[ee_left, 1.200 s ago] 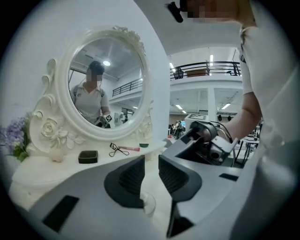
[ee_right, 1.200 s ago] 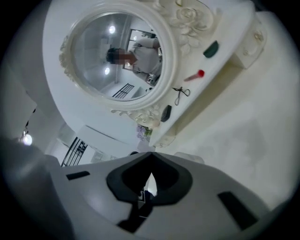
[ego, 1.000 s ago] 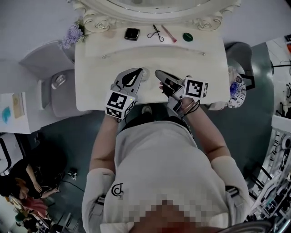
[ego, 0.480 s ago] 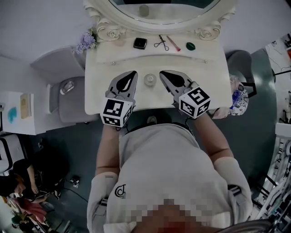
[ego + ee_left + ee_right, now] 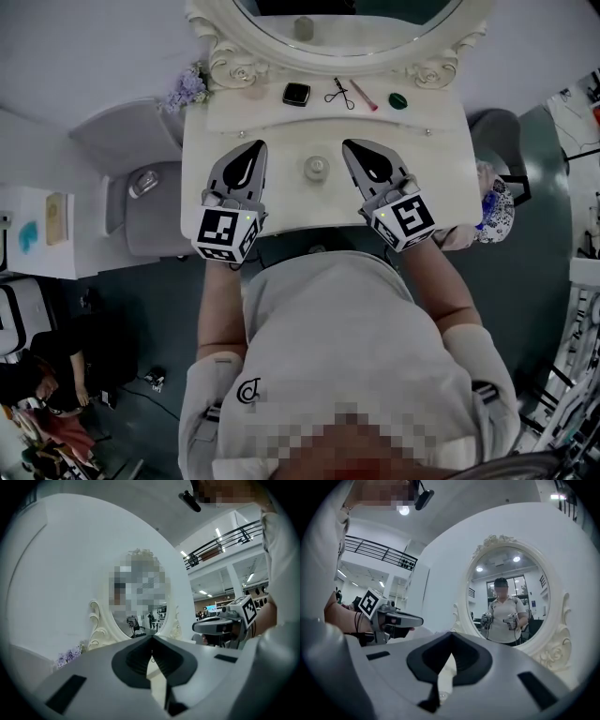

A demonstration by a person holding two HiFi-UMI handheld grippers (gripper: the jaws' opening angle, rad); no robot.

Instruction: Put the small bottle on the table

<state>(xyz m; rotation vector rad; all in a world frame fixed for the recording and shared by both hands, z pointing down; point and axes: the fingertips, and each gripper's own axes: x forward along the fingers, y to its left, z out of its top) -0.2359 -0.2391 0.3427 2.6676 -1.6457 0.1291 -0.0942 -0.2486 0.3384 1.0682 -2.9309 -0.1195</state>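
The small pale bottle (image 5: 316, 168) stands upright on the cream dressing table (image 5: 441, 159), near its middle. My left gripper (image 5: 259, 144) lies to the bottle's left, and my right gripper (image 5: 348, 144) to its right. Both are shut with nothing held, and neither touches the bottle. In the left gripper view the left gripper (image 5: 152, 637) shows its jaws pressed together, with the right gripper (image 5: 220, 625) off to the side. The right gripper view shows the right gripper (image 5: 451, 633) likewise closed, and the left gripper (image 5: 396, 619) beside it.
On the table's raised back shelf lie a black compact (image 5: 296, 93), a small scissor-like tool (image 5: 339, 92), a pink stick (image 5: 364, 94) and a green round lid (image 5: 398, 99). An oval mirror (image 5: 225, 47) rises behind. Lilac flowers (image 5: 187, 89) sit at the left corner, and a grey seat (image 5: 141, 202) stands left of the table.
Both grippers have spread apart to either side of the bottle. The right gripper has turned and shifted right. The bottle now stands free in the gap between them.
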